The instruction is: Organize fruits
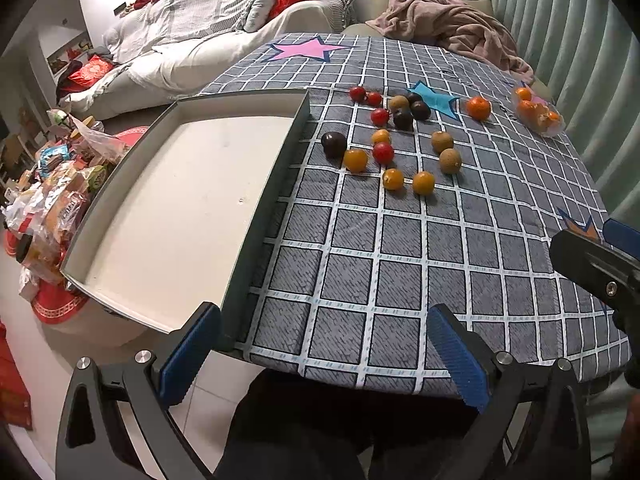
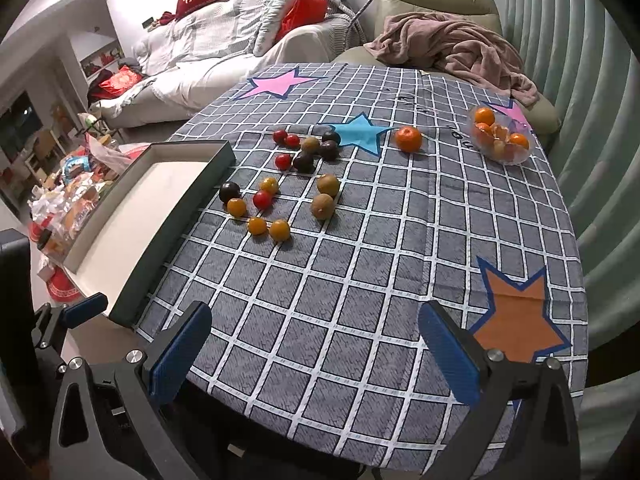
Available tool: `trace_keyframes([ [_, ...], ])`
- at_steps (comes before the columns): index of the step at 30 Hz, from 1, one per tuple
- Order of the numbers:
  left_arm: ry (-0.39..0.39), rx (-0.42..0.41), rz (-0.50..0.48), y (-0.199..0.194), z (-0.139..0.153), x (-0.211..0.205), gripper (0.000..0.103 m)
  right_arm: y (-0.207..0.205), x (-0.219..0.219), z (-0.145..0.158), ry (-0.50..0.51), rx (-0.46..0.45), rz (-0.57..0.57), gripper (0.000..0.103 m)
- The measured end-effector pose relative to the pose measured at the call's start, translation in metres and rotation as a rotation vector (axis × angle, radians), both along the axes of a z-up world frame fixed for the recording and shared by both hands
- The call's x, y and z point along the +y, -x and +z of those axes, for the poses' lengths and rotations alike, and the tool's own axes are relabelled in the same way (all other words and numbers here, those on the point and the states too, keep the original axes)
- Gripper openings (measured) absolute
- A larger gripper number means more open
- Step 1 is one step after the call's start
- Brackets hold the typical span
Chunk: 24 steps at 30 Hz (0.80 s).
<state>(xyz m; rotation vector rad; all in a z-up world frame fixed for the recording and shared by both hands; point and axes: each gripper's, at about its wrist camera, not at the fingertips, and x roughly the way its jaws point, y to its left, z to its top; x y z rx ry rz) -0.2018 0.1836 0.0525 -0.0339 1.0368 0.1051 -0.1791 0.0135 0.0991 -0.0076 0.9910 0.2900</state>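
Observation:
Small fruits lie loose on the grey checked tablecloth (image 1: 400, 280): red tomatoes (image 1: 383, 152), yellow tomatoes (image 1: 355, 160), dark plums (image 1: 334, 145), brown kiwis (image 1: 450, 161) and one mandarin (image 1: 478, 107). The same group shows in the right wrist view (image 2: 262, 199). A shallow box tray (image 1: 192, 200) with dark walls and a white floor lies empty at the table's left. My left gripper (image 1: 324, 356) is open and empty at the near table edge. My right gripper (image 2: 316, 354) is open and empty over the near cloth.
A clear bowl of mandarins (image 2: 500, 136) stands at the far right of the table. A pink blanket (image 2: 452, 52) lies on the armchair behind. Snack packets (image 1: 52, 200) fill a low table at the left. A sofa stands at the back.

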Motion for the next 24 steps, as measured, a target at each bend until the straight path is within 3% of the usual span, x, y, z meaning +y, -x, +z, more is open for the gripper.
trace_keyframes([
  [24, -0.010, 0.032, -0.017, -0.001, -0.010, -0.010, 0.103, -0.006, -0.011, -0.010, -0.009, 0.027, -0.025, 0.103],
])
